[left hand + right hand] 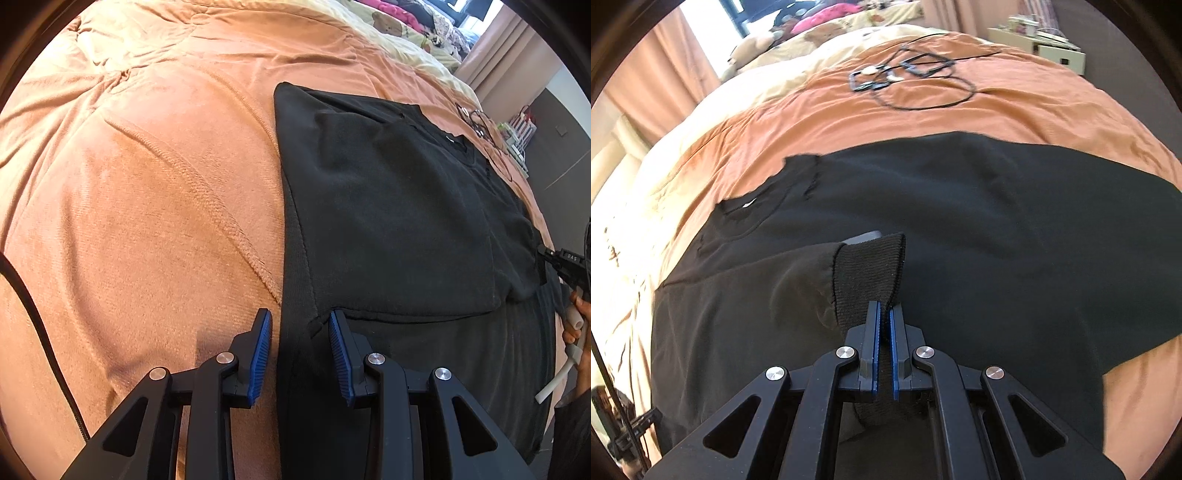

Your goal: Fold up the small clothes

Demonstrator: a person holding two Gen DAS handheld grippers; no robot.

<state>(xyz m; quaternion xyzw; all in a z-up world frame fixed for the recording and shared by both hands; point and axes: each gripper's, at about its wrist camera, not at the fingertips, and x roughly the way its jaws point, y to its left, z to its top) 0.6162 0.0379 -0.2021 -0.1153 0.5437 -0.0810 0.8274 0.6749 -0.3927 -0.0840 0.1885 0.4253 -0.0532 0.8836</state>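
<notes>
Sweatshirt, black, partly folded, ribbed cuff

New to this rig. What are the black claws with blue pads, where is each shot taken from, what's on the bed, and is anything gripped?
No robot here: a person holds a two-finger gripper in each hand, with a fisheye camera on each looking along the fingers. One picture is from the left gripper, the other from the right gripper. A black sweatshirt lies on an orange blanket on a bed, with some black cables further off. The left gripper is open, its jaws either side of the sweatshirt's edge, not pinching. The right gripper is shut on the ribbed cuff of a sleeve, holding it over the body of the sweatshirt.
</notes>
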